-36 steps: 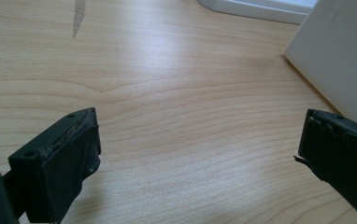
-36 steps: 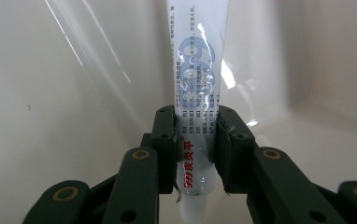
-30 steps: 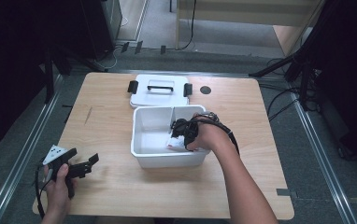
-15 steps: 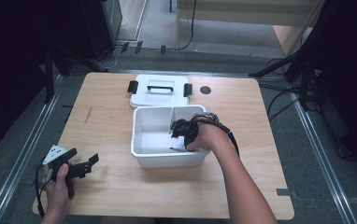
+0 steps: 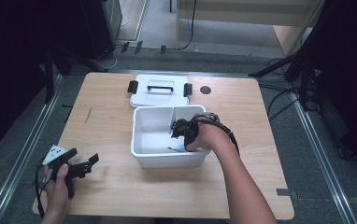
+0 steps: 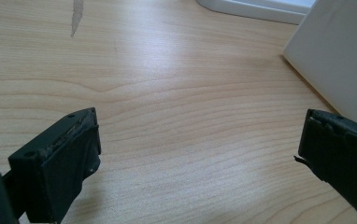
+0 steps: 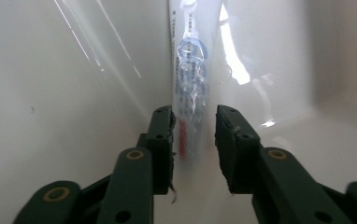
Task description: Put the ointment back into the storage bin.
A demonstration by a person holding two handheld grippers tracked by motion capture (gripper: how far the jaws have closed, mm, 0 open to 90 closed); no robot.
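Wooden table (image 5: 111, 121), white bin (image 5: 151, 156): right gripper (image 7: 193, 135) just loosened, jaws straddling a toothpaste tube (image 7: 189, 79) without pinching; lifting now could drop it.

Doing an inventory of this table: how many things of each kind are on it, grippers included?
White open bin: 1
White lid: 1
Clear-wrapped packet in the bin: 1
Grippers: 2, left gripper, right gripper
Total: 5
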